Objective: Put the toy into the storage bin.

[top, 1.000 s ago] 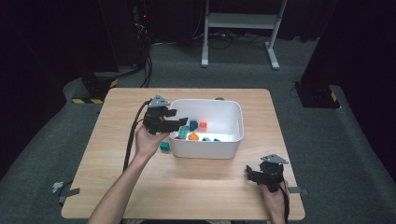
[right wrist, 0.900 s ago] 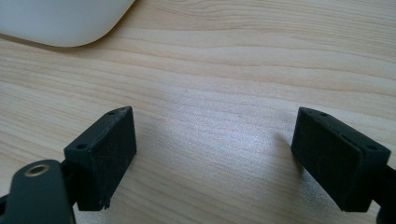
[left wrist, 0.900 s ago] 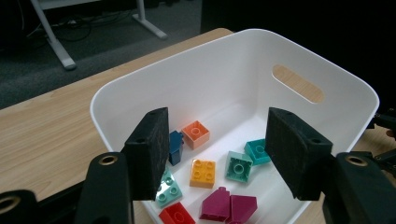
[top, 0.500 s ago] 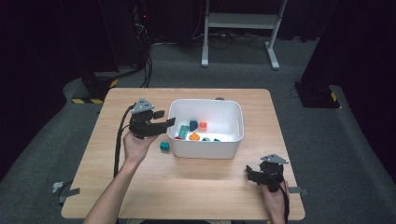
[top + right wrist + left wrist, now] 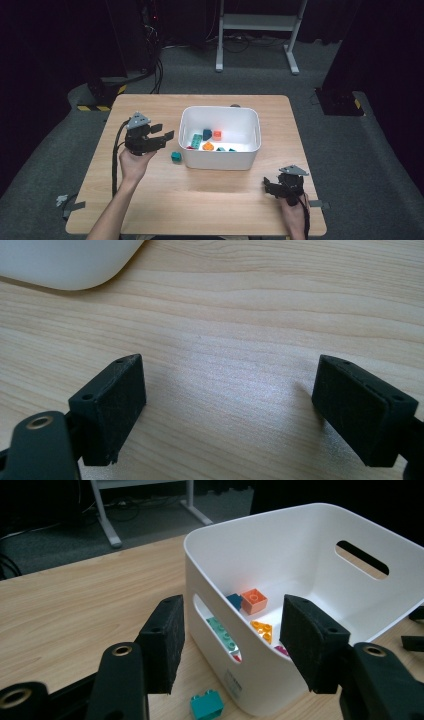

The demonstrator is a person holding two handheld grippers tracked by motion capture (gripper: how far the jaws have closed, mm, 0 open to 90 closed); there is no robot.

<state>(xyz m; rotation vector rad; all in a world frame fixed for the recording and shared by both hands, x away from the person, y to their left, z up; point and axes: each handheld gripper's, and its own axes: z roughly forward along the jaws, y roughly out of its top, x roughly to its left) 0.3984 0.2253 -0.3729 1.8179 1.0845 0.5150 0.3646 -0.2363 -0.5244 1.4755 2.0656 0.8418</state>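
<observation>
Left gripper [image 5: 161, 140]: jaws apart, having just narrowed, nothing between them. Teal brick [image 5: 207, 704] lies on table [image 5: 200, 200] just below and ahead of the tips, touching or nearly touching bin [image 5: 220, 162] wall; not yet picked up. Several bricks already binned. Clearance: wall crowds far jaw; near side open.

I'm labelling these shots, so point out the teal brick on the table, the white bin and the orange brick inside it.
teal brick [image 5: 207, 704]: left gripper view, its front face.
white bin [image 5: 220, 162]: high view, its near outer wall.
orange brick [image 5: 254, 601]: left gripper view, its studded top.
</observation>
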